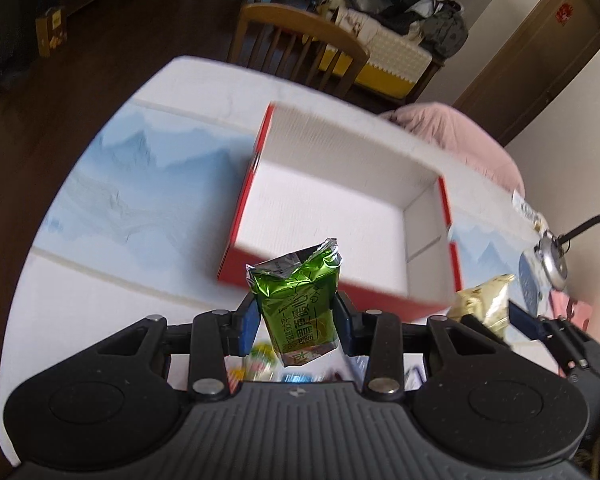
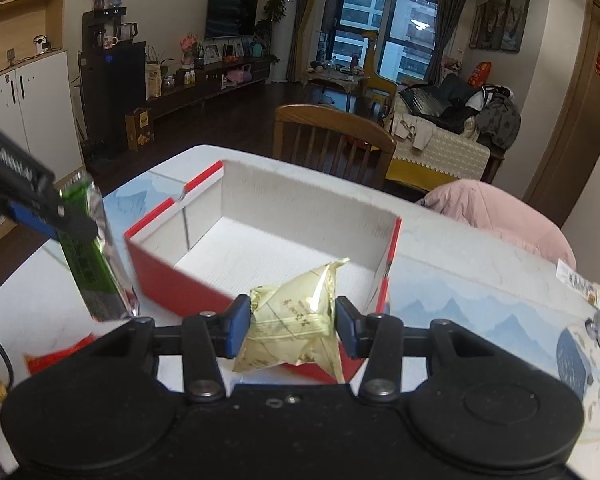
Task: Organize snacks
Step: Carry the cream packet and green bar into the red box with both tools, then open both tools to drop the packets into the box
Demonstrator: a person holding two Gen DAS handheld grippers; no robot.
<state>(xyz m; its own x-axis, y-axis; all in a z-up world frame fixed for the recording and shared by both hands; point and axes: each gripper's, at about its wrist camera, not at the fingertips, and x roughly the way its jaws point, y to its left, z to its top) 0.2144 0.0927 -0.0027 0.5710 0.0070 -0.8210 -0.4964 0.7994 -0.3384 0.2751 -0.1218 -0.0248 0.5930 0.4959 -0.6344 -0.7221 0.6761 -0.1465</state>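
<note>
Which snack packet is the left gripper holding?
The green foil packet, clamped in the left gripper. The pale gold packet sits in the right gripper.

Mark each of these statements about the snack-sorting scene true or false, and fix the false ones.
1. The left hand-held gripper grips a green snack packet. True.
2. The right hand-held gripper is empty. False: it grips a pale yellow snack packet.
3. The red box already holds several snacks. False: its white inside shows nothing in it.
4. A wooden chair stands at the far side of the table. True.
5. The red box has a lid on. False: it is open at the top.
</note>
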